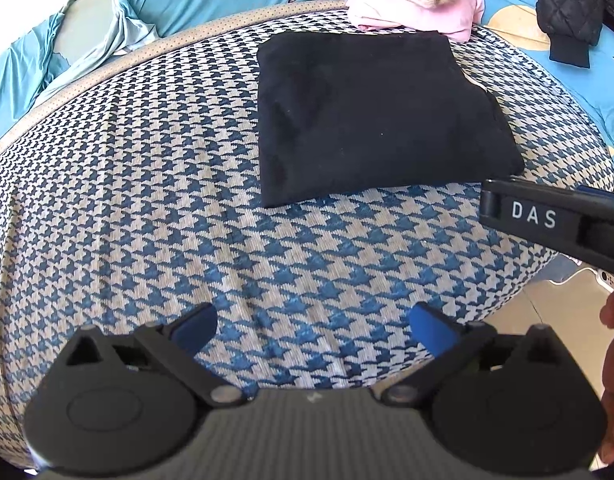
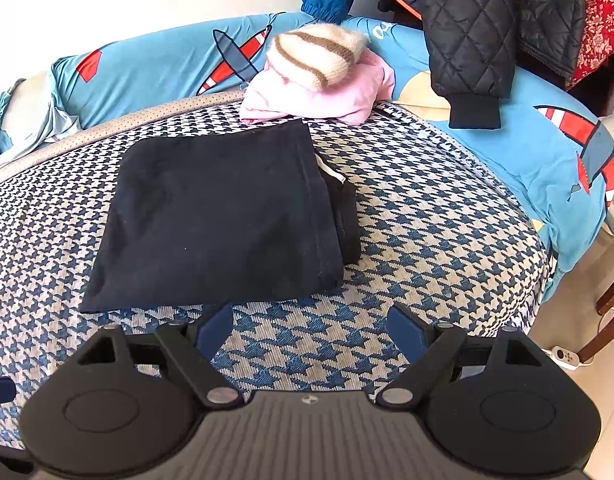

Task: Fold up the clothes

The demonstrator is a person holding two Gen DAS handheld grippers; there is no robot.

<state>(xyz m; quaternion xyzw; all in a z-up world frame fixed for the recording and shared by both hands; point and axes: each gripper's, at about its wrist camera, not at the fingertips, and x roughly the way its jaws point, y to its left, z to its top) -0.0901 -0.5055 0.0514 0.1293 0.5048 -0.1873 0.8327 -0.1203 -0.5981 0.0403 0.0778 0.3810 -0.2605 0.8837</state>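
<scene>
A houndstooth blanket [image 2: 427,216] covers the bed over a blue airplane-print sheet [image 2: 155,68]. A white power strip [image 2: 565,356] lies on the floor.

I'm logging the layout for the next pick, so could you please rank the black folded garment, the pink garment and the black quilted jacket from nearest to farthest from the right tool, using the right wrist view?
From the right tool:
1. Black folded garment: just ahead, slightly left, on the houndstooth cover.
2. Pink garment: beyond it, at the cover's far edge, under a striped knit hat.
3. Black quilted jacket: farthest, hanging at upper right.

"DAS" in white letters, on right hand-held gripper [image 1: 485,200] (black body)
</scene>
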